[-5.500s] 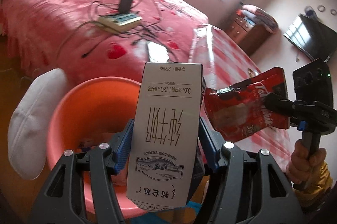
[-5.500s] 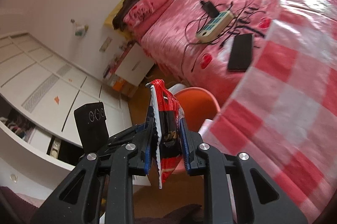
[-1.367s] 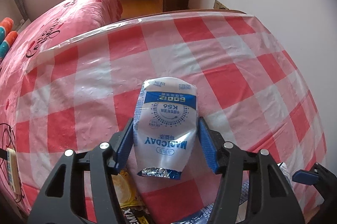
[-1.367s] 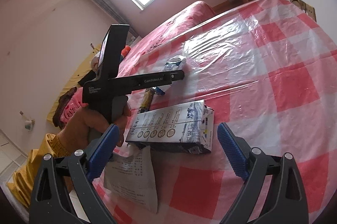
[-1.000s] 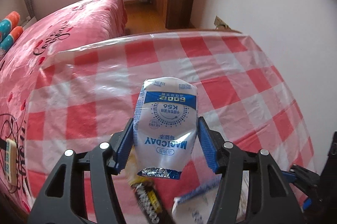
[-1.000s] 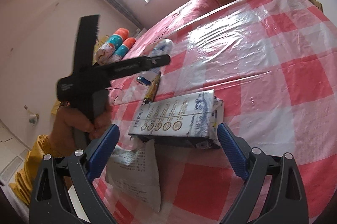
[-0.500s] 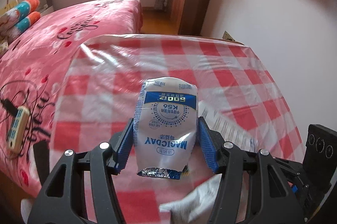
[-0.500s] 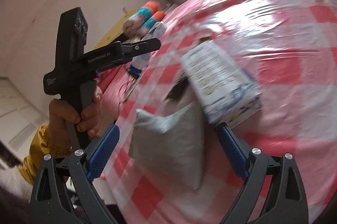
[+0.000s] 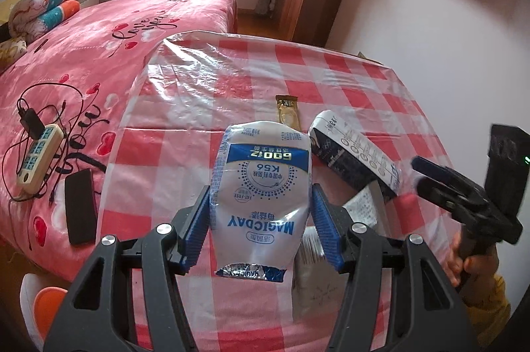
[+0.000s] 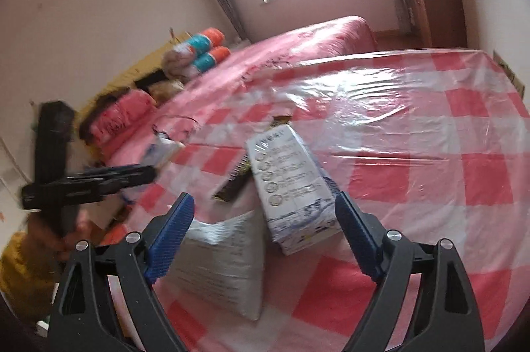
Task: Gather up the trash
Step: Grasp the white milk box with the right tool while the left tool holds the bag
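- Left wrist view: my left gripper [image 9: 261,221] has its jaws clamped on a white and blue pouch [image 9: 261,186], blue pads pressing both its sides, and it hangs above the near part of the tabletop [image 9: 205,87].
- Under the pouch I see the red and white checked cover with a clear plastic sheet over it.
- Just right of the pouch a milk carton [image 9: 356,161] lies on its side on the tabletop; a yellow snack wrapper [image 9: 288,113] lies a little farther off, and a grey paper packet [image 9: 314,282] sits near me, partly hidden by the gripper.
- On the pink bed [image 9: 99,30] to the left lie a power strip [image 9: 38,159] with tangled cables and a black phone [image 9: 79,206].
- An orange bin [image 9: 46,299] shows at the lower left, beside the bed.
- Right wrist view: my right gripper [image 10: 261,239] has its jaws wide, having just been closing a little. The milk carton [image 10: 294,186] lies between them, and neither pad presses on it.
- The grey paper packet [image 10: 225,265] lies near, left of the carton, and the picture is blurred.
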